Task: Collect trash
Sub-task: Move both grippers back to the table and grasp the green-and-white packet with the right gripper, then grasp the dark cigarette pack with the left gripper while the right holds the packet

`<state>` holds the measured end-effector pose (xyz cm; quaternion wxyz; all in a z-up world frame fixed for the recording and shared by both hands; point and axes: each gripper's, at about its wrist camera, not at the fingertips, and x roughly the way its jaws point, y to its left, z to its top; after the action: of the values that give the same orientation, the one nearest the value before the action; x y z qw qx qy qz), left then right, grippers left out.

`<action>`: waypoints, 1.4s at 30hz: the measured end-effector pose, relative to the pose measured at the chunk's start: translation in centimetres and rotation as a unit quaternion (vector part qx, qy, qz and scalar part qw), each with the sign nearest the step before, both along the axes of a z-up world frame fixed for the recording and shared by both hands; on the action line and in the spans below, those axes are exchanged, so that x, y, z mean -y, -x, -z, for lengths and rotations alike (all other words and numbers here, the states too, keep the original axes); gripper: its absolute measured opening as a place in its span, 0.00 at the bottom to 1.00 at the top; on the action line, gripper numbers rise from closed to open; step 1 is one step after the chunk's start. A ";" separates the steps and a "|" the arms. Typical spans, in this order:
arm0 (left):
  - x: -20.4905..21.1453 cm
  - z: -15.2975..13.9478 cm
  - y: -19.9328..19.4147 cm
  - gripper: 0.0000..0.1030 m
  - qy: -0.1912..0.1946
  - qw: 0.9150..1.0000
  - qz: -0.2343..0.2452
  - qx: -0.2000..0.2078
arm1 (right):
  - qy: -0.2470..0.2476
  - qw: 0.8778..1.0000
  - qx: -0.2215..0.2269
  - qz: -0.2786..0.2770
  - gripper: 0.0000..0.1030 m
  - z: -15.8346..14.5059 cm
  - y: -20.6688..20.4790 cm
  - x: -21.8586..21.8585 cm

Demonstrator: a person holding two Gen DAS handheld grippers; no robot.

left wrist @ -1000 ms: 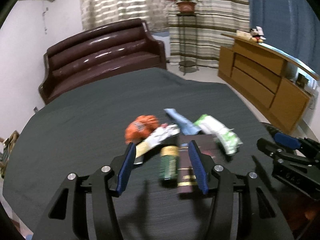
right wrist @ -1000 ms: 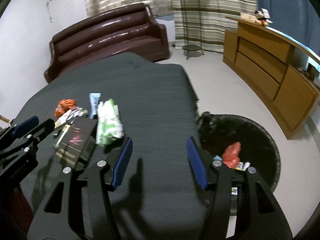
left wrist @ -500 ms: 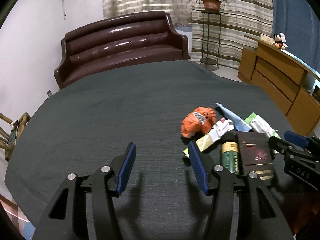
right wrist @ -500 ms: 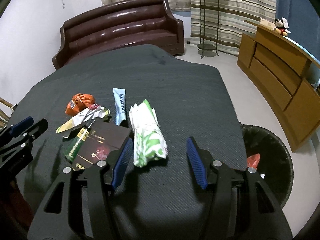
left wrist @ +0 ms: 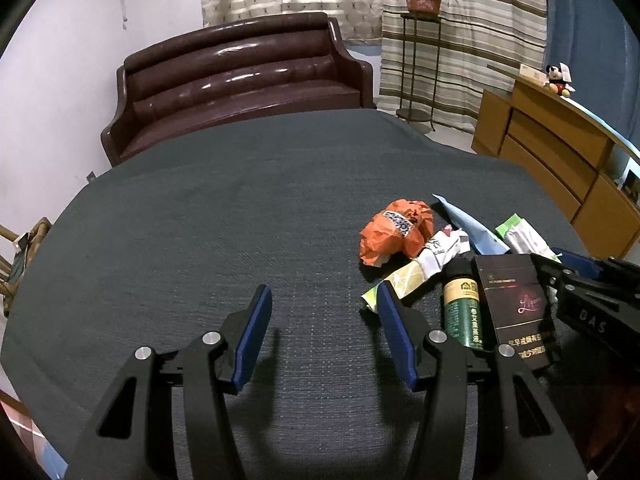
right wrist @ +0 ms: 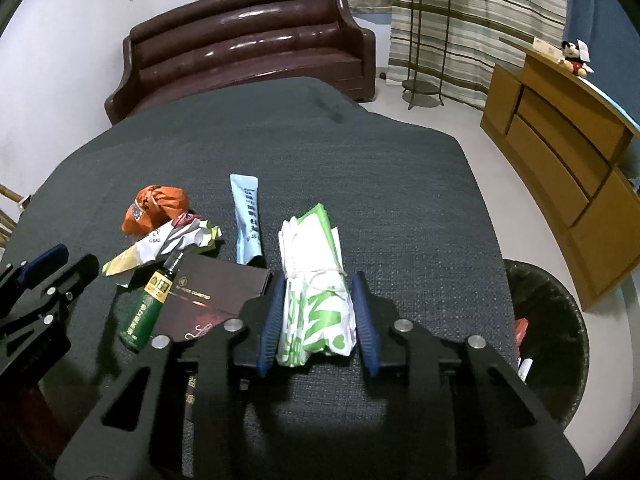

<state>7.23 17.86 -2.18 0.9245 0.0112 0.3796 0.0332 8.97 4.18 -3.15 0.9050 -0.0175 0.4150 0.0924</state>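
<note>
The step in hand is the pick-up of one more piece of trash: the right tongs [right wrist: 318,316] straddle the near end of the green-and-white wrapper [right wrist: 314,280] on the dark cloth of the desk [right wrist: 400,184]. Their jaws have just been closing with the wrapper between them. The blue pads look to be at its sides, perhaps just touching, but I cannot tell whether they press yet.

Going left to right: the left tongs [left wrist: 320,332] hang released over bare cloth with nothing between the pads. Just right of them lies the rest of the pile: an orange crumpled bag [right wrist: 156,208], a white-and-yellow packet [right wrist: 160,244], a green bottle [right wrist: 146,304], a dark flat box [right wrist: 208,296] and a pale blue tube [right wrist: 246,220]. The wrapper comes next, its side close against the box. Furthest right, on the floor below the desk edge, stands the black bin [right wrist: 556,320] with some trash already inside.

The next move likely calls for a firm squeeze, a lift clear of the cloth, then a carry rightward past the desk edge to the bin. The soft wrapper may slip or unfold, and the box beside the left pad could be dragged along.
</note>
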 end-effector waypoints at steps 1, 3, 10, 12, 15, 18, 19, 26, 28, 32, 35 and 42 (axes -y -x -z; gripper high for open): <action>0.1 -0.1 0.0 0.53 0.000 1.000 0.002 0.000 | 0.001 1.000 0.001 0.000 0.31 0.0 0.1 0.0; -0.1 0.0 0.0 0.53 0.000 1.000 0.004 0.000 | 0.002 1.000 0.006 0.003 0.31 0.0 0.2 0.1; 1.5 -0.4 0.5 0.53 0.001 1.000 0.018 0.003 | 0.013 0.999 0.031 0.026 0.31 -0.7 2.2 1.9; 2.2 -0.5 0.7 0.53 0.003 1.000 0.024 0.003 | 0.010 0.999 0.034 0.036 0.31 -0.9 2.6 3.0; 3.4 -0.7 1.1 0.53 0.002 0.999 0.034 0.005 | 0.008 0.998 0.038 0.051 0.31 -1.1 3.4 5.0; 4.5 -0.7 1.5 0.53 -0.001 0.999 0.044 0.006 | 0.004 0.997 0.039 0.066 0.31 -1.1 4.1 6.9; 4.8 -0.6 1.6 0.53 -0.001 0.999 0.047 0.005 | 0.003 0.997 0.040 0.070 0.31 -1.0 4.3 7.5; 7.5 -0.5 2.4 0.57 -0.011 0.998 0.067 0.005 | -0.014 0.995 0.043 0.094 0.31 -0.7 5.2 11.0; 8.2 -0.3 2.4 0.57 -0.017 0.997 0.071 0.005 | -0.020 0.994 0.043 0.097 0.31 -0.5 5.4 11.6; 9.4 0.5 1.8 0.57 -0.027 0.997 0.072 -0.005 | -0.029 0.993 0.041 0.103 0.31 0.0 5.7 13.0; 9.9 0.9 1.8 0.59 -0.035 0.997 0.074 -0.008 | -0.035 0.993 0.039 0.110 0.31 0.4 5.9 13.7; 11.0 1.3 1.6 0.59 -0.053 0.996 0.072 -0.009 | -0.045 0.991 0.037 0.119 0.31 1.0 6.3 14.6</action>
<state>5.60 6.86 -3.52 0.9191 0.0880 0.3838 -0.0128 2.72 -10.37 -4.17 0.9240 0.0695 0.3760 0.0015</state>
